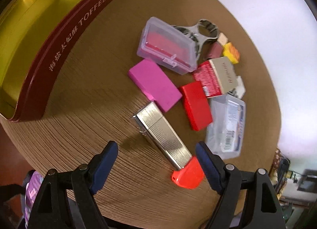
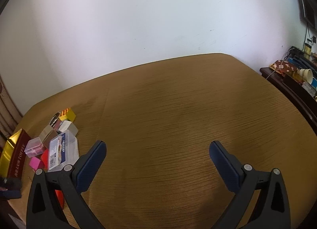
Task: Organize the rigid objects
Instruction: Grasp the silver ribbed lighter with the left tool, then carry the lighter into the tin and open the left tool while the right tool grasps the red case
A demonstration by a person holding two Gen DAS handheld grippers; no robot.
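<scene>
In the left wrist view my left gripper (image 1: pixel 156 147) is open just above the table, its fingers on either side of a ribbed silver case (image 1: pixel 160 132) with an orange-red cap (image 1: pixel 188 175). Beyond it lie a pink box (image 1: pixel 154 87), a red box (image 1: pixel 196 105), a clear box with red contents (image 1: pixel 168 45) and a clear labelled box (image 1: pixel 227 126). An open maroon toffee tin (image 1: pixel 65 50) with a gold inside stands at the left. My right gripper (image 2: pixel 157 152) is open over bare wood, holding nothing.
More small items crowd the far side of the pile: a metal tool (image 1: pixel 204 31), a yellow-orange block (image 1: pixel 231 52) and a red and beige box (image 1: pixel 216 78). The wooden table (image 2: pixel 178 110) ends at a white wall. A dark shelf (image 2: pixel 289 84) with clutter stands at the right.
</scene>
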